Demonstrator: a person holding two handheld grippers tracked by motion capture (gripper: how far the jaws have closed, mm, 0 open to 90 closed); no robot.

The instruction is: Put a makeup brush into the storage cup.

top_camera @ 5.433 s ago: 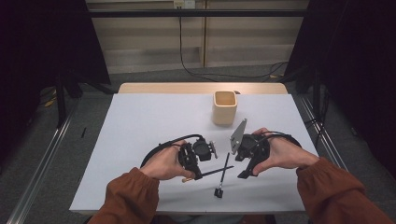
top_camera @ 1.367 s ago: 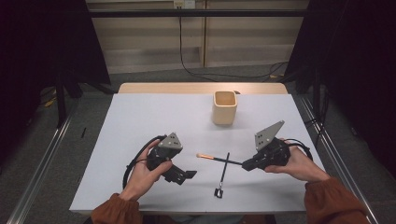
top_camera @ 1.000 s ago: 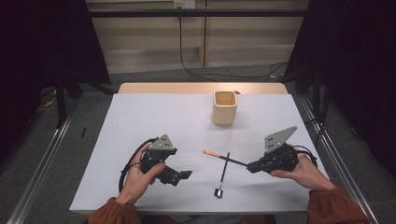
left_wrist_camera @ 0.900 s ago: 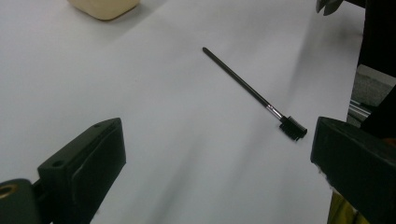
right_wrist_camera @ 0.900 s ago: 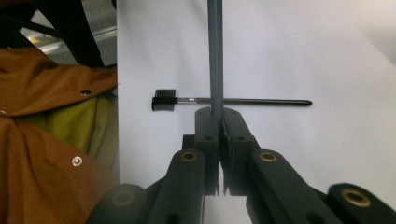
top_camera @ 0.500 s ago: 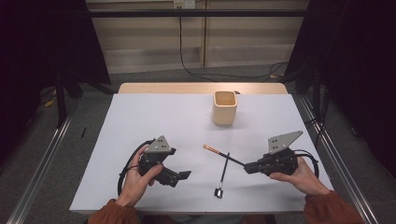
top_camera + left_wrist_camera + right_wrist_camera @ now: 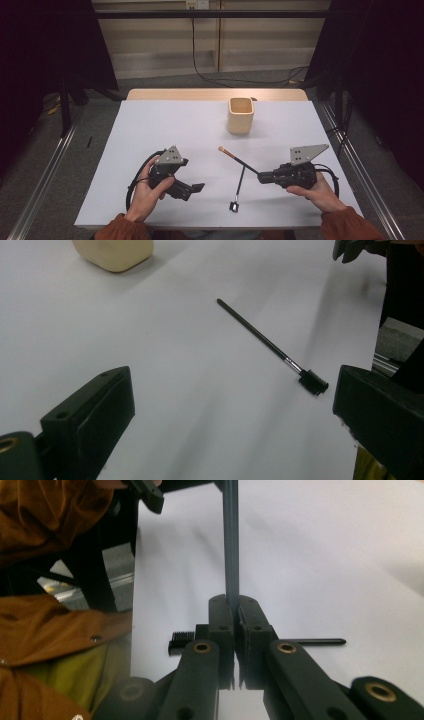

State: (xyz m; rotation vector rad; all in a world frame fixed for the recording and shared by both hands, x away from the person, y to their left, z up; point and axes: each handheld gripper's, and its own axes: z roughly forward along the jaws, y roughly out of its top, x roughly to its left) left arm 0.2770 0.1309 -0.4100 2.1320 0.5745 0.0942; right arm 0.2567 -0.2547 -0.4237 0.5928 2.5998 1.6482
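While the right gripper lies low over the white table sheet at the right of the high view, its two black jaws are pressed together on the dark handle of a thin brush with a tan tip. That held brush slants up and left from the jaws, its tan tip raised toward the middle of the sheet. In the right gripper view the handle runs straight out from between the closed jaws, clamped at their tips.

A second thin black brush with a small square black head lies flat on the sheet, just left of the right gripper and below the held one; the two appear to cross near the gripper in the high view, contact not determinable. In the left gripper view this brush lies apart from the jaws.

The left gripper rests at the left of the sheet in the person's left hand, jaws spread wide, nothing between them.

A cream square cup stands upright at the far side, well apart from both grippers.
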